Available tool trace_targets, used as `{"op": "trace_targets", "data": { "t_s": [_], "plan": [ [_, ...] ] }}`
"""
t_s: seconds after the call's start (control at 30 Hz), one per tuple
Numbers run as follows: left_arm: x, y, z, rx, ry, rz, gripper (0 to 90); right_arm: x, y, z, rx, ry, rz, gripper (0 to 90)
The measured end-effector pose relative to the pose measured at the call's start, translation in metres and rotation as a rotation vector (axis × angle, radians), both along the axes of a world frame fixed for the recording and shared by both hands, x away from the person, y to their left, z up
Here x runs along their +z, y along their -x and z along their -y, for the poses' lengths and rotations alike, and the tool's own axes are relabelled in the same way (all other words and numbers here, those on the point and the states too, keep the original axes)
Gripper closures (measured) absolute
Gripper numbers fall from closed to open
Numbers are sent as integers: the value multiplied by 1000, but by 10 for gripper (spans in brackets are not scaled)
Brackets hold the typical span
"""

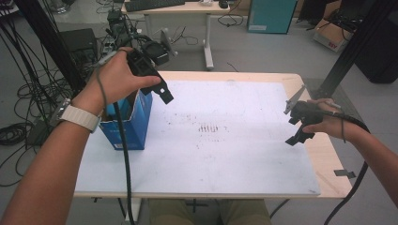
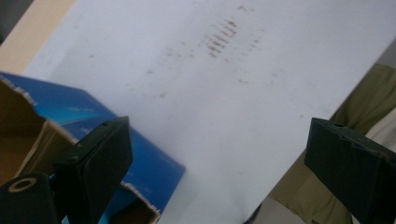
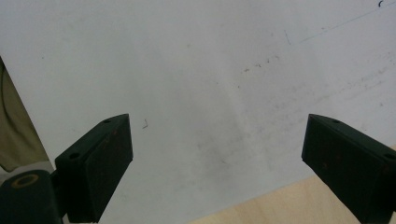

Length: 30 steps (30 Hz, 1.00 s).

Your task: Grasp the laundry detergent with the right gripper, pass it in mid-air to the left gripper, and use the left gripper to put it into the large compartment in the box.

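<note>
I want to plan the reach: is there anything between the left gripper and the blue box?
Nothing visible stands between them. The left gripper, jaws open and empty, hovers just above the blue box, whose torn top is open.

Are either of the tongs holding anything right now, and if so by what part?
Nothing is held. The left tongs are open above the blue box; the right tongs are open over the white sheet.

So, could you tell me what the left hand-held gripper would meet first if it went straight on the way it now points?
Most likely the white sheet on the table, just past the blue box; the left hand-held gripper has nothing between its open jaws, though depth is hard to judge.
</note>
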<state>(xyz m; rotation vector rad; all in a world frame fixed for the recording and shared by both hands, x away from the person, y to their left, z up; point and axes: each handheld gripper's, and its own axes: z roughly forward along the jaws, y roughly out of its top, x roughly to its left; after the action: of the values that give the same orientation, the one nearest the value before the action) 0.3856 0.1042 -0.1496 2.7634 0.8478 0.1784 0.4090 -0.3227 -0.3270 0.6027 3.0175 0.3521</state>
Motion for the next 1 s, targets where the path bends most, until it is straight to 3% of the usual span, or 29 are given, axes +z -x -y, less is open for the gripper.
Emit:
{"op": "trace_targets", "data": {
  "t_s": [0.13,0.33,0.53,0.8,1.0],
  "plan": [
    [-10,4,15,-64,-13,-27,83,2,0,0,1,-3,6,85],
    [-26,12,34,-152,8,-30,85,3,0,0,-6,-4,6,85],
    [-43,20,54,-224,-10,-46,85,3,-1,-2,-2,-11,6,85],
    [-63,25,70,-255,17,-53,89,1,-2,-5,2,-10,2,85],
    [-76,26,76,-260,13,-67,93,2,-3,-6,4,-15,6,85]
  ]
}}
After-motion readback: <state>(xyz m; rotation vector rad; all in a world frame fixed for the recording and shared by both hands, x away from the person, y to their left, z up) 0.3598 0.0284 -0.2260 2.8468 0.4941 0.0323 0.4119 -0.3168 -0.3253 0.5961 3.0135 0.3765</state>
